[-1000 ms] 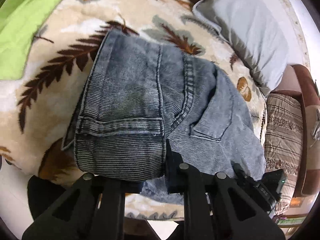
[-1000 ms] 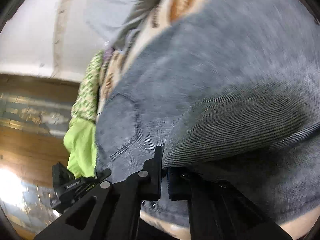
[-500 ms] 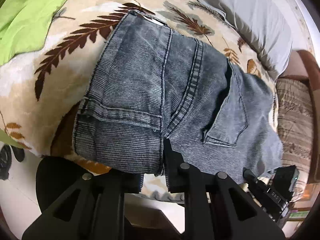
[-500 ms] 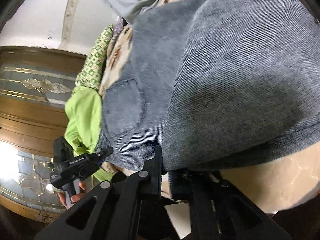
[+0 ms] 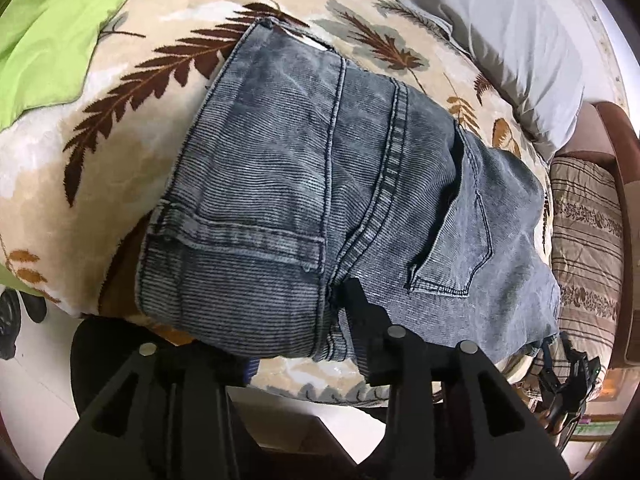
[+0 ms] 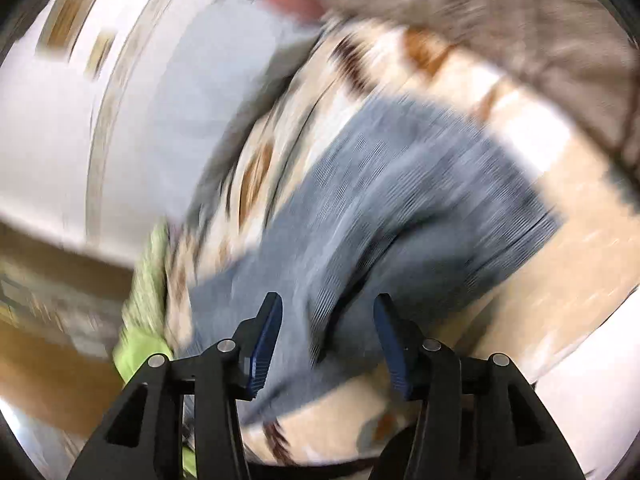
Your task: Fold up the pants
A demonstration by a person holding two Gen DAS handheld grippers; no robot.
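Note:
The grey-blue corduroy pants (image 5: 320, 192) lie folded on the leaf-patterned blanket (image 5: 132, 92), back pocket to the right. My left gripper (image 5: 332, 312) is shut on the pants' near folded edge at the bed's front. In the blurred right wrist view the pants (image 6: 392, 208) lie on the blanket just ahead of my right gripper (image 6: 326, 320), which is open and empty, its blue pads (image 6: 266, 344) wide apart. The right gripper also shows in the left wrist view (image 5: 568, 376) at the lower right, off the pants' corner.
A green cloth (image 5: 52, 28) lies at the far left of the bed. A grey pillow (image 5: 504, 40) sits at the back right, a striped cushion (image 5: 588, 248) at the right. White floor (image 5: 36, 392) lies below the bed's front edge.
My right gripper has opened and let go of the pants' edge, and it is swinging fast, so its view is blurred. My left gripper keeps its hold and has pulled back slightly.

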